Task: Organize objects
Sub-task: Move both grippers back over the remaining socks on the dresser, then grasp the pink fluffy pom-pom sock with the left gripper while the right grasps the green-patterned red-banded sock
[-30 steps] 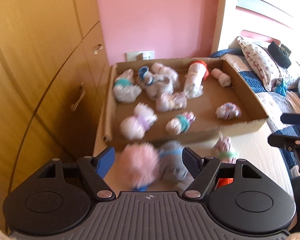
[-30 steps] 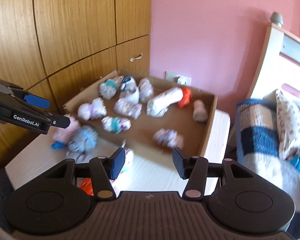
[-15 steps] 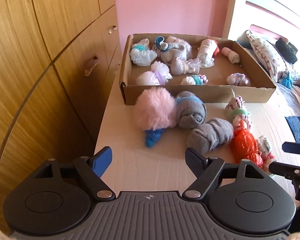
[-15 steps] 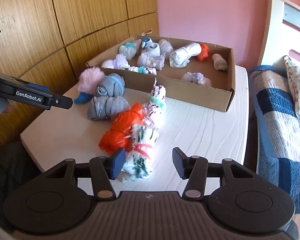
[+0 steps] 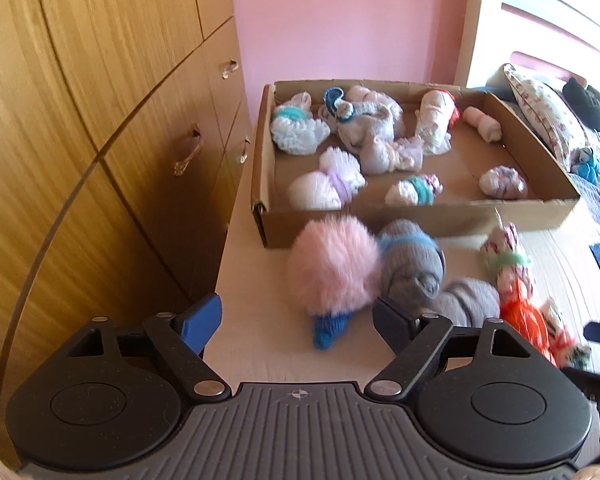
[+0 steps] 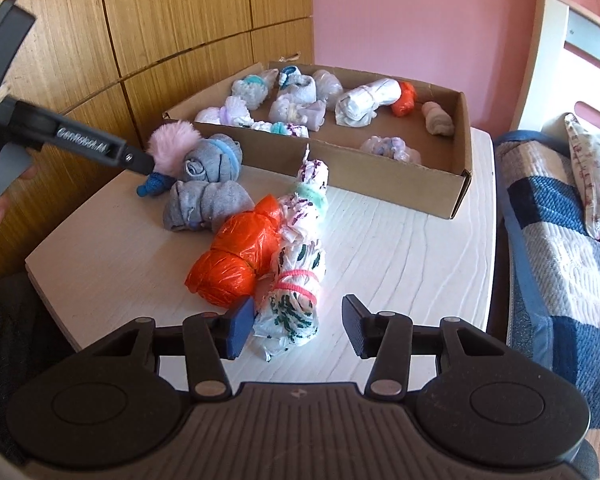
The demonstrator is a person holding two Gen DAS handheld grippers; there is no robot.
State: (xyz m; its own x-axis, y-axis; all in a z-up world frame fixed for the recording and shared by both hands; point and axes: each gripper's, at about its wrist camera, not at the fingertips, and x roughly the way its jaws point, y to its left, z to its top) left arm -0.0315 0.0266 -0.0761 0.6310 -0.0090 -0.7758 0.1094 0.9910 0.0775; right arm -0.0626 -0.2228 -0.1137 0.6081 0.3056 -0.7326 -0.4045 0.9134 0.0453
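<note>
Farthest left is the wooden wardrobe [image 5: 100, 128], close against the edge of the white table [image 6: 400, 248]. Next comes the left gripper [image 5: 296, 322], its jaws opening wide and empty, the fluffy pink sock bundle [image 5: 334, 266] with its blue toe lying just ahead between the tips, untouched. Touching that bundle on its right is a grey roll with a blue band [image 5: 410, 264], and a second grey roll [image 6: 206, 204] lies against it. I judge the risk here is that wide jaws closing on the pink bundle also catch the grey roll, or nudge the bundle toward the table's left edge. Behind them sits the cardboard box [image 6: 458, 176], already holding many rolled pairs. Further right lie an orange bag bundle [image 6: 240, 256] and the white patterned bundle [image 6: 296, 280], pressed together. The right gripper [image 6: 298, 330] is closing around the near end of the white bundle, its pads not yet pressing. Its blue pad sits near the orange bundle, so it may snag that thin plastic. Rightmost is the bed [image 6: 560, 240].
</note>
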